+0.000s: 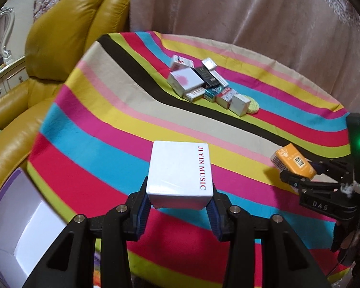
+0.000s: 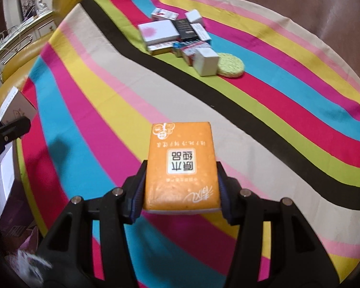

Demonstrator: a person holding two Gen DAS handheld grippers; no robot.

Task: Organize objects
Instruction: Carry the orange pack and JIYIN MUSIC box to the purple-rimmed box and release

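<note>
My left gripper is shut on a white box printed "JIYIN MUSIC", held above the striped tablecloth. My right gripper is shut on an orange tissue pack, also held above the cloth. In the left wrist view the right gripper shows at the right edge with the orange pack. In the right wrist view the left gripper's fingers show at the left edge with the white box. A pile of small boxes lies at the far side of the table.
A round yellow-green pad lies beside the pile. An open white and purple container sits at the table's near left. A yellow leather sofa is behind left, a pink curtain behind.
</note>
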